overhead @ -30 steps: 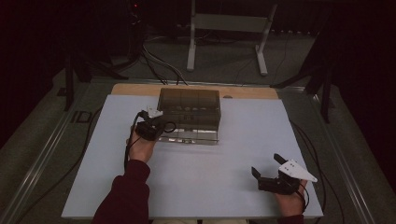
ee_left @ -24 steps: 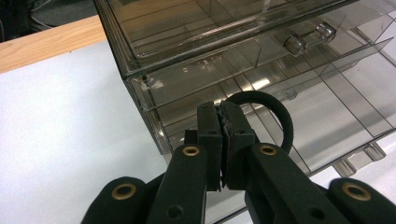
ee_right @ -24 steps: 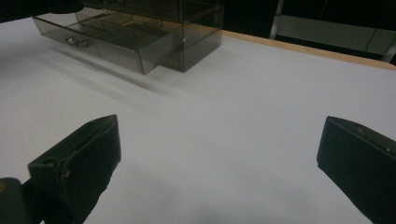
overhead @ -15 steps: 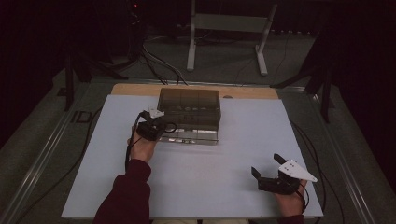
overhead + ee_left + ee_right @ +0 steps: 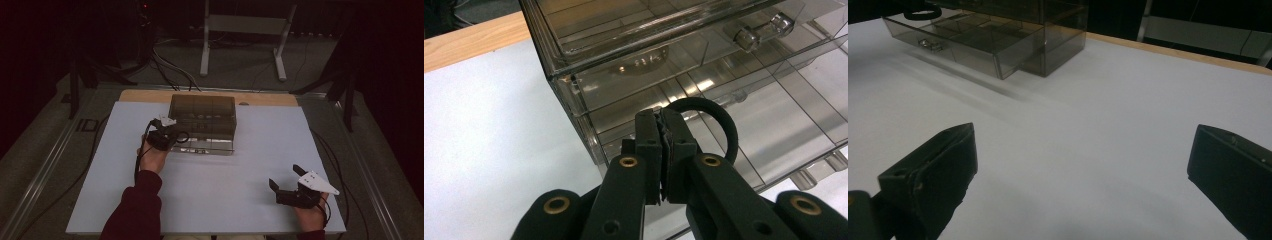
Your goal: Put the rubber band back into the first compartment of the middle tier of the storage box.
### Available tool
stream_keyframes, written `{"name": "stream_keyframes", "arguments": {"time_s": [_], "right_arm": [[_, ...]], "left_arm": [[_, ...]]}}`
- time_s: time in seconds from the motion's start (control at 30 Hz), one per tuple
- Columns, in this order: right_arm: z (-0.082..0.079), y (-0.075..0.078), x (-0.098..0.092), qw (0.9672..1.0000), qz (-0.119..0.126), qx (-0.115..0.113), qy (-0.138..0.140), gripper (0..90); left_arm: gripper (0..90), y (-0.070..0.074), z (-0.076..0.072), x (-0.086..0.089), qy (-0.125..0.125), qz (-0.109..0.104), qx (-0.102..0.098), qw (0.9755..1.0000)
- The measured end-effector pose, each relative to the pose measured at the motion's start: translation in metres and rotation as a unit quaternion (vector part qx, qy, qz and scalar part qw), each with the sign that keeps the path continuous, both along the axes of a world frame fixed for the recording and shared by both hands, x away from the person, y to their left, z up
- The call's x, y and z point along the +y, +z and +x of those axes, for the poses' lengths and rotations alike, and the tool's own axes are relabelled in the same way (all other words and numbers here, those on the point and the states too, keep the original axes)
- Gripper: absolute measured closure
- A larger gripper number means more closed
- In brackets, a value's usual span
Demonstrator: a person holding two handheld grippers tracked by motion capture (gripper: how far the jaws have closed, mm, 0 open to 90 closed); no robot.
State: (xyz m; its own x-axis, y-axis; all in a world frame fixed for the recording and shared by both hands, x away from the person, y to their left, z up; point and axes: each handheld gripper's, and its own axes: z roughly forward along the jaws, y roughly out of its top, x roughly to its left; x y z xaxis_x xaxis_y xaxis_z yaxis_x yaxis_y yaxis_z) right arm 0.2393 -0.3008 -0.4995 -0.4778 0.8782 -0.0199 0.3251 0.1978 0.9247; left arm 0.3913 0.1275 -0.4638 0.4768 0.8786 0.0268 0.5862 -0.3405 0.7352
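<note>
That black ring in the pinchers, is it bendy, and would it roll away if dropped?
Probably a bit bendy: the black ring looks thin and rubbery, yet keeps its round shape while the left gripper pinches one edge. It seems light. On edge it might roll; dropped into the open drawer, it would likely just flop flat.

I am finding almost nothing to read here. Left of the white board (image 5: 210, 200), on the grey floor strip (image 5: 85, 127), I am seeing pale letters that look like "IDC", cut off by the board's edge, so I cannot tell whether the word goes on. I am looking over the clear drawer box (image 5: 202, 112) at the far side of the board and reading no label or number on it. The ring (image 5: 719, 125) I am pinching is showing no marking either.
</note>
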Motion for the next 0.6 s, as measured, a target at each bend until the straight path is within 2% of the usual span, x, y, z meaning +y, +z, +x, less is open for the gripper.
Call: {"name": "stream_keyframes", "arguments": {"time_s": [0.6], "right_arm": [[-0.0001,0.0003,-0.0011,1.0000,0.001,-0.001,-0.001,0.1]], "left_arm": [[88.9,-0.0041,0.0024,-0.0010,0.002,0.009,0.005,0.9999]]}}
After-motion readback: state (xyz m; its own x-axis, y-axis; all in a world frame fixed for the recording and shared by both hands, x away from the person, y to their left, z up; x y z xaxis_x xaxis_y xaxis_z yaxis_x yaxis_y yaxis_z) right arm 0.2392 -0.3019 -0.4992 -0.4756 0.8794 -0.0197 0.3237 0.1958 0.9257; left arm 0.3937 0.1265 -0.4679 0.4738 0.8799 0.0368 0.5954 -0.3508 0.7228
